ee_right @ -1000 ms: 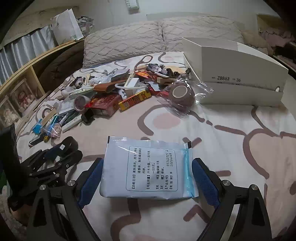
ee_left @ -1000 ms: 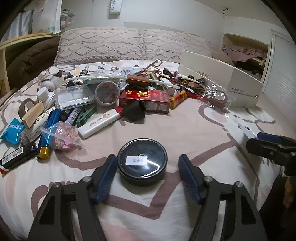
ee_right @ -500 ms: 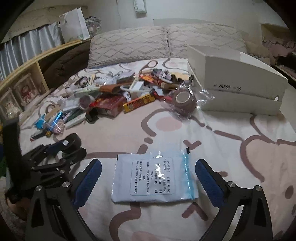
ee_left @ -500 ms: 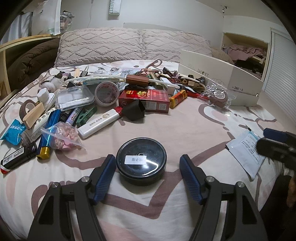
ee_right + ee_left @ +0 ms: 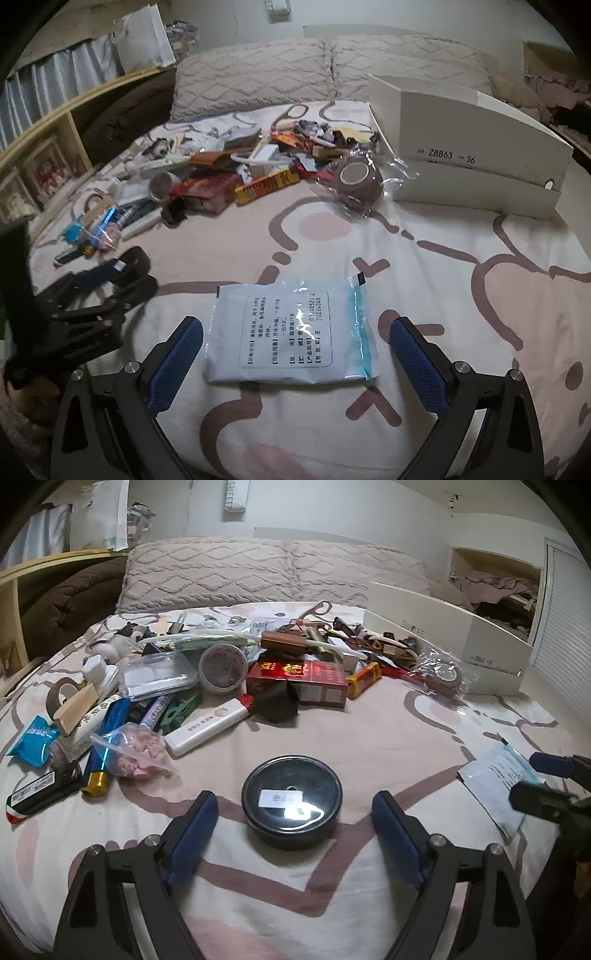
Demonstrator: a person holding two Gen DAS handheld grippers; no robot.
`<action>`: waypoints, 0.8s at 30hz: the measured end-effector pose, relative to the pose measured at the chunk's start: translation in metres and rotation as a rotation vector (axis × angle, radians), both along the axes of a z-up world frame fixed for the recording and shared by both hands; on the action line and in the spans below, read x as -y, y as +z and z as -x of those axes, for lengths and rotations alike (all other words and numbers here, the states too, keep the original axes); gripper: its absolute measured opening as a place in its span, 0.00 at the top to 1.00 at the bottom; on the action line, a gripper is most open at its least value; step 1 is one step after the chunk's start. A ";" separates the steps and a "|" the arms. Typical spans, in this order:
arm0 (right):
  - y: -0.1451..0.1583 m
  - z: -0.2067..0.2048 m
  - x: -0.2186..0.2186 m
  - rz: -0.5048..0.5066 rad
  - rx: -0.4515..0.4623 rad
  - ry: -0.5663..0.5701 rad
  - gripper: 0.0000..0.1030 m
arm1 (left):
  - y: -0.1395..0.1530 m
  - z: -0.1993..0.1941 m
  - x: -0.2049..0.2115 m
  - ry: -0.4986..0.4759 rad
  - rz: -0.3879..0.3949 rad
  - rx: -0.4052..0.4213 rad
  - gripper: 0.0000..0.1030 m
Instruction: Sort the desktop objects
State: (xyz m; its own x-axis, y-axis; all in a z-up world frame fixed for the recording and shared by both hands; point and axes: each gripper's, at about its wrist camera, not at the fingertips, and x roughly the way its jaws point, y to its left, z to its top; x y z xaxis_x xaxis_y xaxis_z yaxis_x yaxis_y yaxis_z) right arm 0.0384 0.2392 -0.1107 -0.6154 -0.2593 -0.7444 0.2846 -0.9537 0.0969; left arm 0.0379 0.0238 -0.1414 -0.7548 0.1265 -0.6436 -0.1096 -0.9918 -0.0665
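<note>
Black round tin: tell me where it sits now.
In the left wrist view, the black round tin lies on the bedspread between the open left gripper fingers, untouched.

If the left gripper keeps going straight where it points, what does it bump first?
Probably the round black tin. It lies on the bedspread right between the open left gripper fingers, untouched.

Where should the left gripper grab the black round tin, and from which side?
Take the black round tin across its short side wall, coming down from above and the near side, one pad left, one right. It lies flat on the bedsheet with bare space around it; the left gripper, jaws just opened, already straddles it.
</note>
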 end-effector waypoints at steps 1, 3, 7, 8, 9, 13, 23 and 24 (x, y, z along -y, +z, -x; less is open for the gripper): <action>-0.001 0.000 0.003 -0.019 -0.001 0.008 0.02 | 0.000 0.000 0.000 0.000 0.001 -0.001 0.17; -0.003 -0.001 0.012 -0.067 -0.006 0.032 0.02 | 0.000 0.000 0.001 0.002 0.003 -0.001 0.17; -0.009 0.000 0.022 -0.137 -0.007 0.046 0.02 | 0.000 0.000 0.001 0.002 -0.001 0.000 0.16; -0.010 0.002 0.023 -0.137 -0.004 0.042 0.02 | 0.000 0.000 0.001 0.002 0.001 0.000 0.16; -0.010 0.003 0.022 -0.134 0.001 0.035 0.02 | 0.000 0.000 0.001 0.002 0.001 0.000 0.16; -0.009 0.008 0.021 -0.141 0.004 0.011 0.02 | -0.001 0.000 0.002 0.007 -0.002 0.001 0.16; -0.013 0.011 0.019 -0.120 0.016 0.011 0.02 | -0.001 0.005 0.003 0.026 -0.007 0.006 0.16; -0.013 0.011 0.018 -0.114 0.015 0.010 0.02 | -0.001 0.005 0.003 0.027 -0.008 0.007 0.16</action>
State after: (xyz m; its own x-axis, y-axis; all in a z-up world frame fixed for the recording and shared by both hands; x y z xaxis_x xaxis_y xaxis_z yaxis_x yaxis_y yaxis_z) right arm 0.0274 0.2207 -0.1234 -0.6019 -0.1782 -0.7784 0.2933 -0.9560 -0.0079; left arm 0.0329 0.0204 -0.1428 -0.7536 0.1113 -0.6478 -0.0823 -0.9938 -0.0751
